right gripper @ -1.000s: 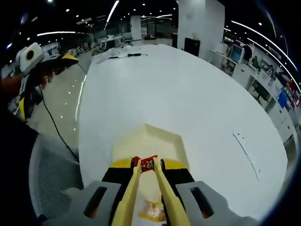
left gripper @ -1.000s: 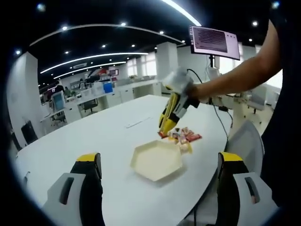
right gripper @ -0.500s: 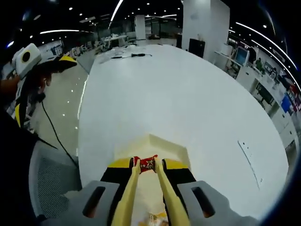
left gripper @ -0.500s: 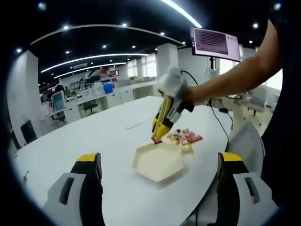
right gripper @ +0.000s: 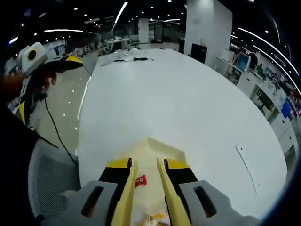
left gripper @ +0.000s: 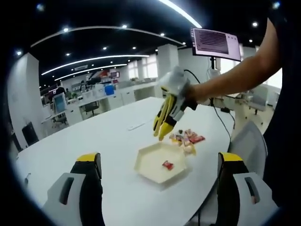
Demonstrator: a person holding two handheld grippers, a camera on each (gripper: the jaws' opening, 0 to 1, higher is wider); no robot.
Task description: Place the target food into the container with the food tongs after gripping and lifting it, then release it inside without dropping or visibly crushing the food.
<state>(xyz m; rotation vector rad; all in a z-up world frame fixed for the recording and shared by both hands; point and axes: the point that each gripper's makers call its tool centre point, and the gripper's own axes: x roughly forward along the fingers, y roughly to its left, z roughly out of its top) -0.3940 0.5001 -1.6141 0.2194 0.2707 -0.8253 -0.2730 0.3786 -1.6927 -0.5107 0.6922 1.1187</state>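
A small red-wrapped snack, its print too small to read, lies inside the cream hexagonal container on the white counter, below the right gripper whose yellow tongs are parted and empty, while the left gripper fingers stand wide apart, near a pile of wrapped snacks.

Ceiling strip lights and spot lamps light the room evenly; the white table reflects them softly, shadows stay faint, fisheye bending curves the edges, and distant desks look soft
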